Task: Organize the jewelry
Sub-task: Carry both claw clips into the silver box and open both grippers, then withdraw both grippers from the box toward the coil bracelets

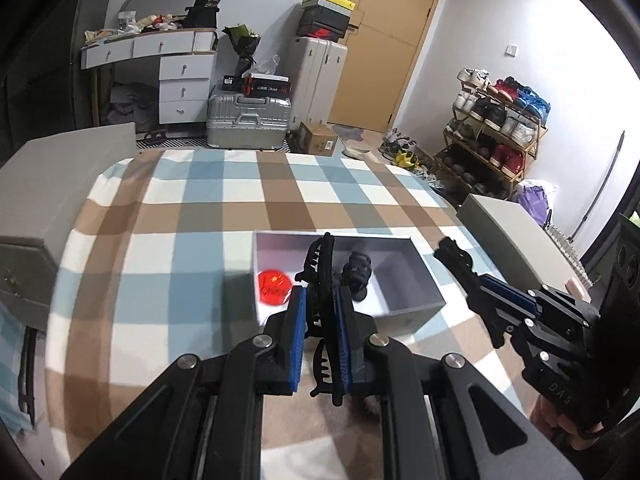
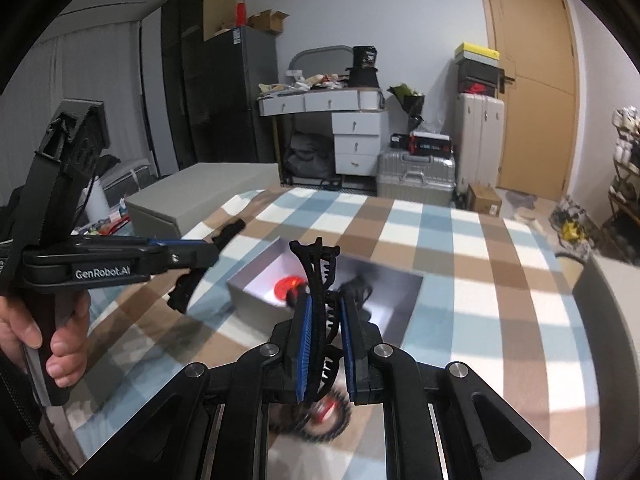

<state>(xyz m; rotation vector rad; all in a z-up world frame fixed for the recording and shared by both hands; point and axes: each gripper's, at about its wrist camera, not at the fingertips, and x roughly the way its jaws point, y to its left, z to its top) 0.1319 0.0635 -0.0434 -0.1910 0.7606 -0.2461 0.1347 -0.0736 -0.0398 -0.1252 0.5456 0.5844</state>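
In the left wrist view my left gripper (image 1: 320, 300) is shut on a black hair claw clip (image 1: 326, 276), held upright between the blue pads. Just beyond it, on the checked cloth, lies an open grey box (image 1: 332, 234) holding a round red piece (image 1: 274, 286) and a black item (image 1: 358, 274). My right gripper (image 1: 478, 280) comes in from the right, shut on a second black claw clip (image 1: 454, 254). The right wrist view shows that gripper (image 2: 323, 304) shut on its clip (image 2: 316, 272) before the box (image 2: 248, 292), with my left gripper (image 2: 208, 246) at the left.
A blurred red-and-black ring-shaped piece (image 2: 324, 412) lies under the right gripper. Grey box lids rest at the left (image 1: 60, 168) and right (image 1: 500, 224) edges of the cloth. A hand (image 2: 60, 344) grips the left handle. Suitcases (image 1: 248, 120) and a shoe rack (image 1: 492, 136) stand beyond.
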